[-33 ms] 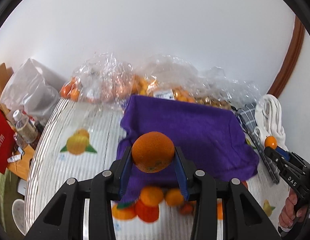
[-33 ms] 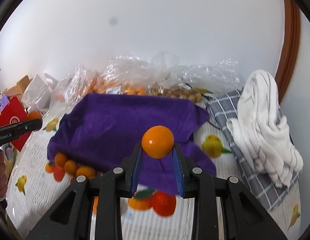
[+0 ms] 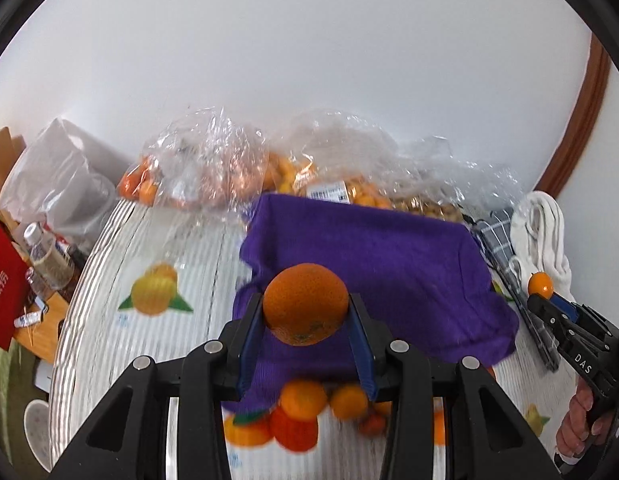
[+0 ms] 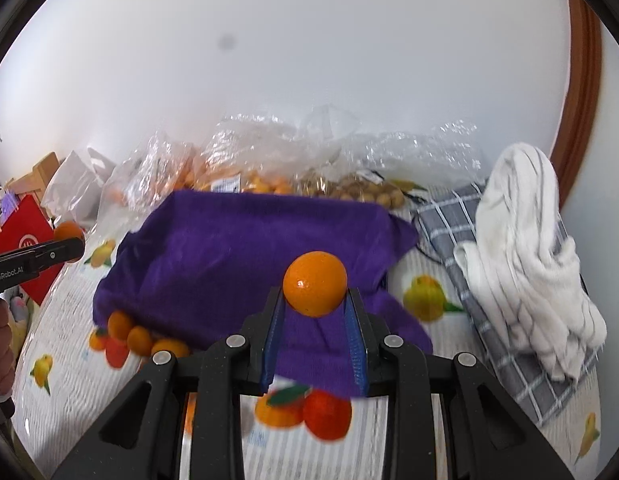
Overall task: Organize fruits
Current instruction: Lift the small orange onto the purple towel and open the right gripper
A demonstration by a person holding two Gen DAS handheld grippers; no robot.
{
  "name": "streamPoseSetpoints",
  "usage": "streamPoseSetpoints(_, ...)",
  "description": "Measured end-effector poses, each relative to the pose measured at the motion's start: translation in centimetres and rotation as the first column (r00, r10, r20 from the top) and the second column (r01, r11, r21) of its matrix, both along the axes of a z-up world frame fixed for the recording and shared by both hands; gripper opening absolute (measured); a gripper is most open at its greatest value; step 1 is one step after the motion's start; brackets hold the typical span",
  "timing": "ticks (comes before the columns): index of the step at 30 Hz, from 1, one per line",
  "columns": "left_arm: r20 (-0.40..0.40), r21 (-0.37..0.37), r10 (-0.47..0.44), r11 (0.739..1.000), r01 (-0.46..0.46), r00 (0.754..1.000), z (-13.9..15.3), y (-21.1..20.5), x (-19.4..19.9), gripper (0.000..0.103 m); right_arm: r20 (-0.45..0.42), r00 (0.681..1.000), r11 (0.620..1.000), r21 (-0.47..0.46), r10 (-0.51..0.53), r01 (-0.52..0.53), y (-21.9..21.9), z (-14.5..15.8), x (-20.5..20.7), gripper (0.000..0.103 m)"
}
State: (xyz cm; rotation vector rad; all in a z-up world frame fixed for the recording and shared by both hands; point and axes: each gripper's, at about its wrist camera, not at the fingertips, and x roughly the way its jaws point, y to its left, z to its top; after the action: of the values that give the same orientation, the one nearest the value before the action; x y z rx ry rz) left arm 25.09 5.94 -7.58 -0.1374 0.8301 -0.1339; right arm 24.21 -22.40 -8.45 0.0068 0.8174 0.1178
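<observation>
My left gripper (image 3: 306, 312) is shut on a rough-skinned orange (image 3: 305, 303) and holds it above the near edge of the purple cloth (image 3: 373, 256). My right gripper (image 4: 315, 300) is shut on a smaller smooth orange (image 4: 315, 283), also above the purple cloth (image 4: 237, 252). Each gripper shows in the other's view: the right one at the far right (image 3: 543, 300), the left one at the far left (image 4: 75, 246). Several loose small oranges (image 3: 325, 398) lie on the tablecloth at the cloth's near edge (image 4: 139, 338).
Clear plastic bags of oranges and brown fruit (image 3: 213, 172) (image 4: 349, 192) stand along the back wall. A white striped towel (image 4: 521, 264) lies on a grey checked cloth (image 4: 449, 216) at the right. A red bag (image 3: 5, 292) and bottle (image 3: 45, 256) sit left of the table.
</observation>
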Motion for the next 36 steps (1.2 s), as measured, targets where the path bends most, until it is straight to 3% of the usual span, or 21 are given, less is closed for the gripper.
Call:
streamPoseSetpoints(6, -0.013, -0.002, -0.011, 1.000, 0.011, 1.000, -1.2, -0.7, 3.6, 0.038, -0.004, 1.000, 1.000, 0.001, 0.007, -0.007, 0.3, -1.3, 3.6, 0.030)
streamPoseSetpoints(16, -0.064, 0.013, -0.059, 0.998, 0.060, 0.996, -4.8, -3.3, 7.7, 0.039, -0.065, 0.998, 1.000, -0.002, 0.005, -0.005, 0.2, -6.0, 7.8, 0.030)
streamPoseSetpoints(23, -0.115, 0.019, -0.070, 0.997, 0.072, 0.991, -7.3, -3.8, 9.1, 0.038, -0.123, 0.992, 1.000, -0.014, 0.010, -0.012, 0.5, -8.8, 9.4, 0.030)
streamPoseSetpoints(36, -0.159, 0.047, -0.087, 0.994, 0.096, 0.983, -8.7, -4.6, 9.6, 0.039, -0.188, 0.982, 0.999, -0.031, 0.031, -0.038, 1.4, -10.5, 9.7, 0.030)
